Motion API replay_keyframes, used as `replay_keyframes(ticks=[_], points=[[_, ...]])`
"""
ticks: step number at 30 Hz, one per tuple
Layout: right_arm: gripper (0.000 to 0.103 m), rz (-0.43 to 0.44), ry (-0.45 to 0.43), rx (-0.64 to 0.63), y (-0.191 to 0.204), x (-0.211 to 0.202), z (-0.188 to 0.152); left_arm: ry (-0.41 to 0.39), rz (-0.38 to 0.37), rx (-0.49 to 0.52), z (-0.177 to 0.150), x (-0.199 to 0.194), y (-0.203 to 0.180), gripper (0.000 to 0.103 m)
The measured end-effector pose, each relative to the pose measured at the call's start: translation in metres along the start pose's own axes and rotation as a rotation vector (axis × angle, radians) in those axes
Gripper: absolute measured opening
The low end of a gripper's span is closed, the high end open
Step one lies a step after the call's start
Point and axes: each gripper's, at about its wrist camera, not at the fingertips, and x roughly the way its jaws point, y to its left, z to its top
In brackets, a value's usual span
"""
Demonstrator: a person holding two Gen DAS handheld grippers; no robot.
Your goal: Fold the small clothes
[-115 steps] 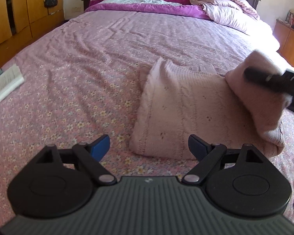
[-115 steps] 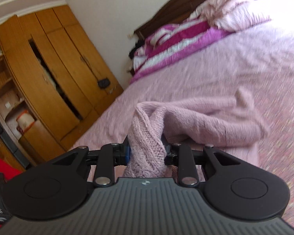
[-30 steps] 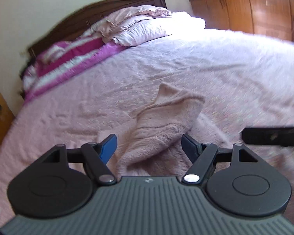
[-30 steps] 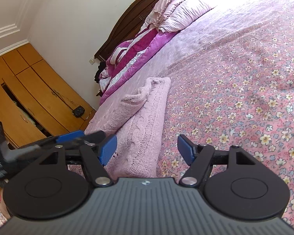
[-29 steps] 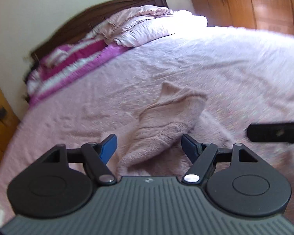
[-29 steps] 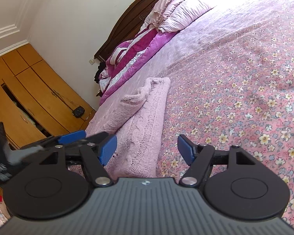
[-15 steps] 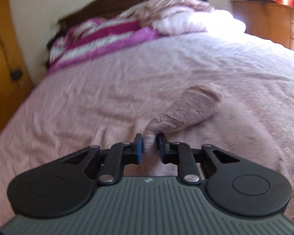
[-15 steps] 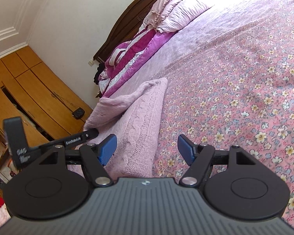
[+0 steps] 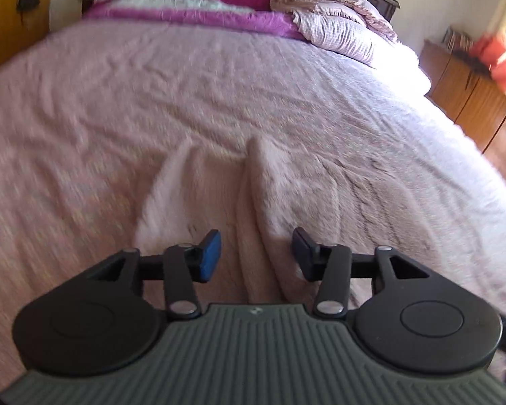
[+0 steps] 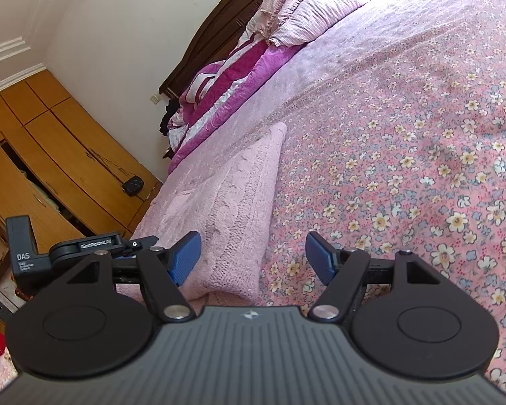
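A pale pink cable-knit sweater [image 9: 286,195] lies folded on the bed, and a raised ridge of it runs toward me in the left wrist view. My left gripper [image 9: 256,253] hovers low over its near end. Its jaws are opening, with the ridge of knit between them and neither pad pressing on it. In the right wrist view the same sweater [image 10: 232,195] is a long folded strip. My right gripper [image 10: 253,256] is open at the strip's near right corner, holding nothing. The left tool's black housing [image 10: 20,253] shows beyond the right gripper's left finger.
The floral pink bedspread [image 10: 404,168] stretches wide to the right of the sweater. Magenta quilts [image 9: 199,3] and a checked pillow [image 9: 340,33] are piled at the headboard. A wooden wardrobe [image 10: 50,155] stands to the left and a low wooden cabinet [image 9: 465,91] to the right.
Half a second ago my left gripper was shut on a fold of the sweater. Now it has let go, its jaws are apart, and it has swung and rolled. The right gripper is unchanged.
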Motion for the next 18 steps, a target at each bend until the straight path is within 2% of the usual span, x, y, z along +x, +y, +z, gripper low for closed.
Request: replay_keyframes(ticks=[5, 7, 11, 18], points=[[0.075, -0.009, 0.002, 0.004, -0.003, 0.002, -0.002, 0.017, -0.074, -0.155, -0.004, 0.003, 0.016, 0.049], [0.075, -0.013, 0.005, -0.008, -0.003, 0.003, -0.002, 0.019, -0.098, -0.18, -0.004, 0.003, 0.017, 0.049], [0.075, -0.015, 0.006, -0.011, -0.003, 0.004, -0.002, 0.033, -0.196, -0.201, -0.001, 0.005, 0.012, 0.05], [0.075, -0.012, 0.006, -0.016, -0.003, 0.002, -0.004, 0.01, -0.172, -0.183, 0.002, 0.025, 0.0, 0.05]])
